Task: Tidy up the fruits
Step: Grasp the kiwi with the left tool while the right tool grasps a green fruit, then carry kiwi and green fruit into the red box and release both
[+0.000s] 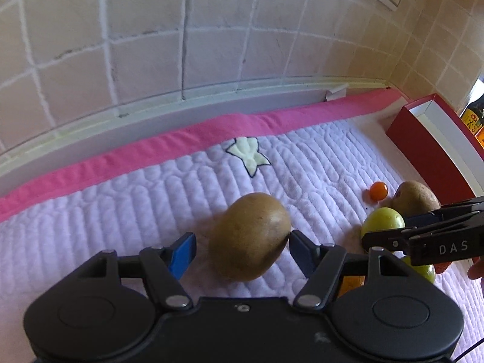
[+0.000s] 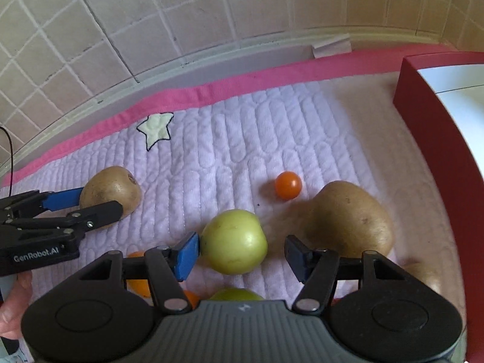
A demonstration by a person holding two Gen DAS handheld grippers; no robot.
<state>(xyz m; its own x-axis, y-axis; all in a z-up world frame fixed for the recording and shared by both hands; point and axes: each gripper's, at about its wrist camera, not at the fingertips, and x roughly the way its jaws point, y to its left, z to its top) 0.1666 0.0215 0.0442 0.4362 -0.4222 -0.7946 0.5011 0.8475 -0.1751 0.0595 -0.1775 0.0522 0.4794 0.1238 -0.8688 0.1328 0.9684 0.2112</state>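
My left gripper [image 1: 240, 249] is open around a brown kiwi-like fruit [image 1: 250, 236] lying on the lilac mat [image 1: 121, 211]; the right pad touches it, the left pad stands apart. It also shows in the right wrist view [image 2: 111, 192] between the left gripper's fingers [image 2: 65, 199]. My right gripper [image 2: 242, 255] is open around a green apple [image 2: 234, 241]; the left pad touches it. A larger brown fruit [image 2: 351, 219] lies to its right, a small orange tomato [image 2: 288, 184] behind. Another green fruit [image 2: 236, 295] is partly hidden under the gripper.
A red box with a white inside [image 2: 438, 151] stands at the right edge of the mat; it also shows in the left wrist view [image 1: 429, 139]. A tiled wall [image 1: 181, 45] and a ledge run behind the pink mat border. Small orange fruits [image 2: 137, 284] lie by the right gripper.
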